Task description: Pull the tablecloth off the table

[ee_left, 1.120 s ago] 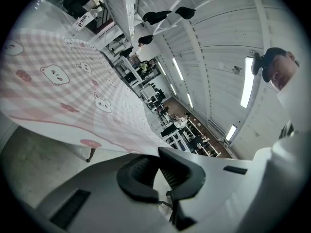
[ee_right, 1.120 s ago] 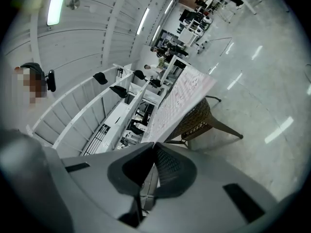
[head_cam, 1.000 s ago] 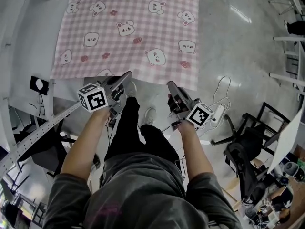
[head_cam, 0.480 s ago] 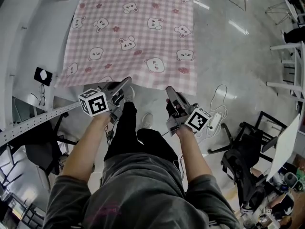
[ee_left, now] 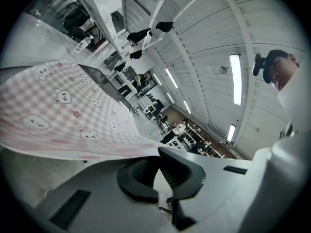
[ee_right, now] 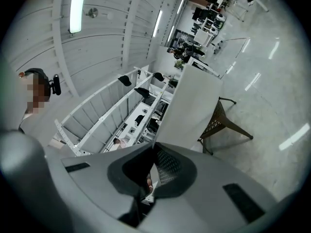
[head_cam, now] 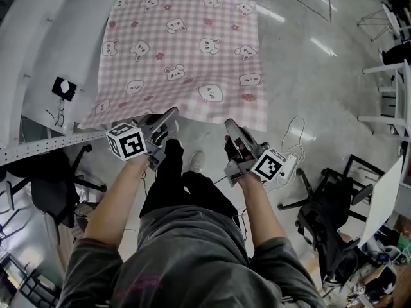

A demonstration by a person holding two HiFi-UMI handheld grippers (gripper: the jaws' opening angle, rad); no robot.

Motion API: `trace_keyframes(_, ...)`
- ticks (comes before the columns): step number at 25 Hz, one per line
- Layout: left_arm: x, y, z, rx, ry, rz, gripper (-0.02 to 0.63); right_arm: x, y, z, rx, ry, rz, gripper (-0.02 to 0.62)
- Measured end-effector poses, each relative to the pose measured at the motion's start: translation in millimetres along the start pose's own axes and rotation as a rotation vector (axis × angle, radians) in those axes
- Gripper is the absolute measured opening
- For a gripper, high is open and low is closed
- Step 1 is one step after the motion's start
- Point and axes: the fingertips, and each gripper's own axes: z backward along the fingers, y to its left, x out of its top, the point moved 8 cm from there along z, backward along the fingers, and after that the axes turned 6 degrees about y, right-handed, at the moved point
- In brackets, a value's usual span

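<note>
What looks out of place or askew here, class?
The pink checked tablecloth with animal prints is askew: the left gripper and right gripper pinch its near edge in shut jaws, so it slants off the brown wicker table.

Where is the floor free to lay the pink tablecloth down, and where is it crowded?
The widest bare floor lies right of the tablecloth, up to the white frames at the right edge. Lower right is crowded: a power strip with cable and a black chair. Left, a white bench and another chair block it.
</note>
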Motion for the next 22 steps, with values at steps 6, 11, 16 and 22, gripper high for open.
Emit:
trace_keyframes(6, -13.9, -21.3, 16.9, 0.005, 0.007, -0.02, 0.002, -12.0, 19.9, 19.2, 0.011, 0.006, 0.013, 0.003)
trace_keyframes(11, -13.3, -36.7, 28.5, -0.002, 0.013, -0.039, 0.002, -10.9, 39.3, 24.9, 0.027, 0.009, 0.038, 0.003)
trace_keyframes(16, -9.1, -47.9, 47.8, -0.017, 0.018, -0.066, 0.002, -16.1, 62.7, 23.6, 0.042, 0.0, 0.066, 0.003)
trace_keyframes(22, -5.6, -55.2, 72.1, -0.028, 0.035, -0.078, 0.002, -25.2, 91.5, 19.0, 0.039, -0.001, 0.104, 0.003)
